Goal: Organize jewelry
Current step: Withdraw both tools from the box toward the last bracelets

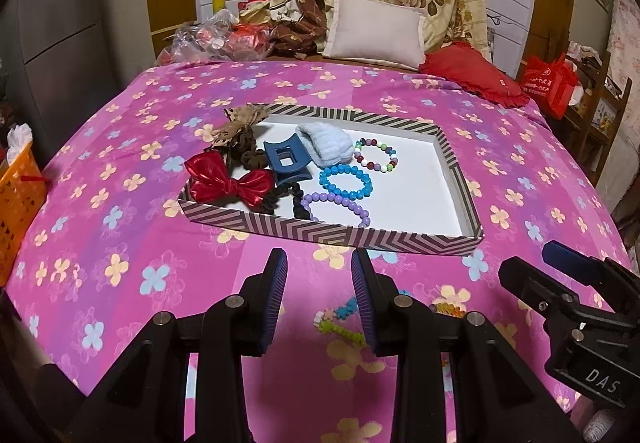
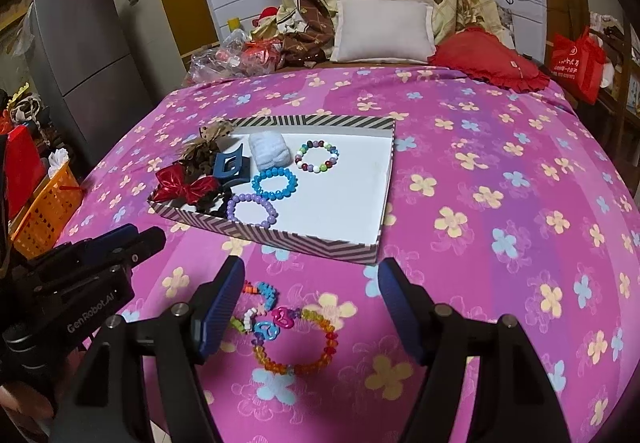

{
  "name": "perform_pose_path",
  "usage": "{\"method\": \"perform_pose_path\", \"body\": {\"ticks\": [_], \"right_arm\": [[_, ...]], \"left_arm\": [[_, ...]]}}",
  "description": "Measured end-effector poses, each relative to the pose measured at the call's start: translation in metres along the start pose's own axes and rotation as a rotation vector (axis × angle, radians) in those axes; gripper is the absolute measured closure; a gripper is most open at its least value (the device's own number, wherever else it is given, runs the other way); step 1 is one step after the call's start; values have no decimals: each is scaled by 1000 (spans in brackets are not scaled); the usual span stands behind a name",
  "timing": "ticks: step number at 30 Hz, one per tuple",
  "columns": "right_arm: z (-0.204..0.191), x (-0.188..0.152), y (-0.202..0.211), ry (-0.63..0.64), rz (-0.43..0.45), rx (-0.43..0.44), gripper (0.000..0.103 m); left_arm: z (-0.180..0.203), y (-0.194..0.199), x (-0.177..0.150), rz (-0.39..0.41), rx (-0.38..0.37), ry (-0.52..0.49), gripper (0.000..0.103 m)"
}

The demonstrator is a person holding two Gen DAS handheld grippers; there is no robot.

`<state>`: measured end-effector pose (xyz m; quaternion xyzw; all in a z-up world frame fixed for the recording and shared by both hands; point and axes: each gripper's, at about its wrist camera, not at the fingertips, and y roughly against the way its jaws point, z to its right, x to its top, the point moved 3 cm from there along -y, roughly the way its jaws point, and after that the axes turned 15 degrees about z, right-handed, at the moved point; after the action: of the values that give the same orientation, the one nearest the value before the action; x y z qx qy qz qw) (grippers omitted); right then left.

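Observation:
A striped shallow box point(image 1: 332, 233) point(image 2: 280, 239) lies on the pink flowered bedspread. In it lie a red bow point(image 1: 228, 181) point(image 2: 184, 183), a blue hair claw point(image 1: 286, 161) point(image 2: 230, 167), a pale blue scrunchie point(image 1: 326, 143) point(image 2: 269, 151), dark scrunchies, a blue bead bracelet point(image 1: 346, 181) point(image 2: 275, 183), a purple one point(image 1: 336, 207) point(image 2: 252, 209) and a multicolour one point(image 1: 376, 155) point(image 2: 317, 156). In front of the box, on the bedspread, lie an orange-rainbow bead bracelet point(image 2: 298, 343) with heart charms and a small colourful bracelet point(image 2: 256, 303) point(image 1: 340, 319). My left gripper point(image 1: 320, 299) is open above the small bracelet. My right gripper point(image 2: 310, 307) is open above both loose bracelets.
An orange basket point(image 1: 18, 199) point(image 2: 46, 215) stands off the bed's left edge. A white pillow point(image 1: 376, 29), a red cushion point(image 1: 474, 73) and folded quilts lie at the head of the bed. A grey fridge point(image 2: 88, 59) stands on the left, and a red bag point(image 2: 576, 63) on the right.

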<state>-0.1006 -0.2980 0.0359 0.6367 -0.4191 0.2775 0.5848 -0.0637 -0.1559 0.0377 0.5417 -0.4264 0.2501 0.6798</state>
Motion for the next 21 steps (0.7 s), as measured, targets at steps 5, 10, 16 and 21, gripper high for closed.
{"method": "perform_pose_path", "body": {"ticks": [5, 10, 16, 21], "right_arm": [[-2, 0, 10, 0, 14, -1, 30], [-5, 1, 17, 5, 22, 1, 29], [-7, 1, 22, 8, 26, 3, 27], [-7, 1, 22, 7, 25, 3, 27]], "left_arm": [[2, 6, 0, 6, -1, 2, 66], [3, 11, 0, 11, -4, 3, 66], [3, 16, -1, 15, -5, 0, 66], [3, 16, -1, 15, -5, 2, 66]]}}
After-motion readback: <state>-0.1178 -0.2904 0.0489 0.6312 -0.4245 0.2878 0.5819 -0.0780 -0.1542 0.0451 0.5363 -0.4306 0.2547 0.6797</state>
